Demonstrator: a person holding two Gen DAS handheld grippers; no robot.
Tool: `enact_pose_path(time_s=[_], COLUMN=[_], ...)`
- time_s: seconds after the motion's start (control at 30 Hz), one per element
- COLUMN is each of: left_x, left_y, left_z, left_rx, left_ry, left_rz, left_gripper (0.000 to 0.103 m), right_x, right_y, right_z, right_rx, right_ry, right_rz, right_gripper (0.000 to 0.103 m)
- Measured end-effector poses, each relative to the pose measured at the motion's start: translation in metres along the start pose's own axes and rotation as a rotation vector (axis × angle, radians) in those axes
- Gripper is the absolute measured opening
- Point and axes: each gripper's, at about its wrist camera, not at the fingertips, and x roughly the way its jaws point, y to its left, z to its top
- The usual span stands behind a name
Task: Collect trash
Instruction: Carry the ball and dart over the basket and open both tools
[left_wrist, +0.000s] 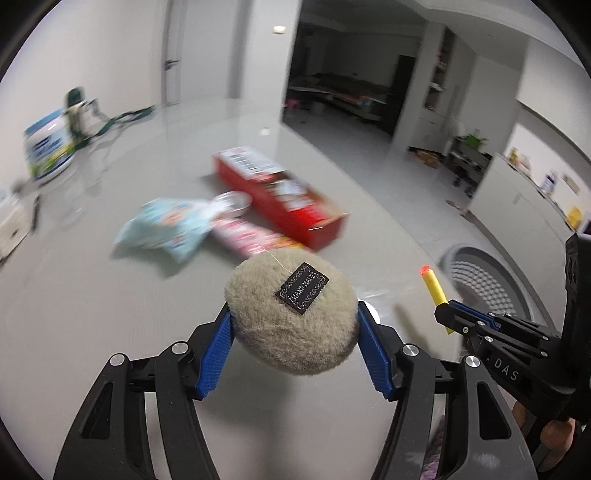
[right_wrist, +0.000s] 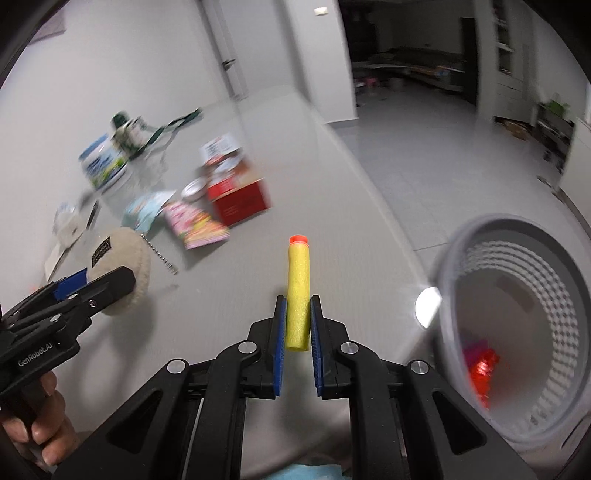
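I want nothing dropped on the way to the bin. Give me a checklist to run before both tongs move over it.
1. Left tongs clamped on the fluffy pad: ok.
2. Right tongs clamped on the foam dart: ok.
3. Grey basket upright with its mouth open: ok.
4. Room left in the basket: ok, only some red scraps at the bottom.
5. Pad's bead chain hanging free of table litter: cannot tell.
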Motion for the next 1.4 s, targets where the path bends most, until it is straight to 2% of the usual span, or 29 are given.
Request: enact_pose_path(time_s=[0.17,0.37,0.53,0.7,0.93,1.2,1.33,1.4], left_x=[0.013,0.039,0.062,0.088,0.114,0.115,0.111,0.109], left_y=[-0.055,-0.125,-0.175,-0.212,-0.231,-0.245,-0.245,-0.244], left_z=[0.011,0.018,0.019,0.018,0.016,0.013,0.012,0.012], left_rx=[0.082,0.177,0.240,0.295,0.319,0.333,0.339,0.338], left_ry=[-0.001,0.039,0.076,0.109,0.159,0.146,0.128,0.126], left_rz=[-0.093,-0.185,-0.243,-0.274,-0.280,-0.265,-0.252,-0.249], left_gripper=[0.062,0.062,0.062,0.062,0.062,0.069,0.072,0.073], right_x=[-0.030,-0.059,-0.067,-0.064,-0.051,-0.049,-0.055,-0.057], right_y=[-0.056,-0.125,-0.163,-0.184,-0.200,-0.206,-0.210,-0.210], right_z=[-0.010,-0.030,-0.040,-0.042,-0.046,-0.047,-0.050,-0.051], right_rx=[0.107,0.228,0.296,0.330,0.368,0.380,0.390,0.392], right_ry=[-0.044,-0.078,-0.083,-0.079,-0.065,-0.075,-0.096,-0.099], right_rz=[-0.084,-0.192,-0.221,-0.229,-0.218,-0.213,-0.215,-0.216], right_gripper=[0.012,0.012,0.012,0.012,0.012,0.012,0.020,0.021])
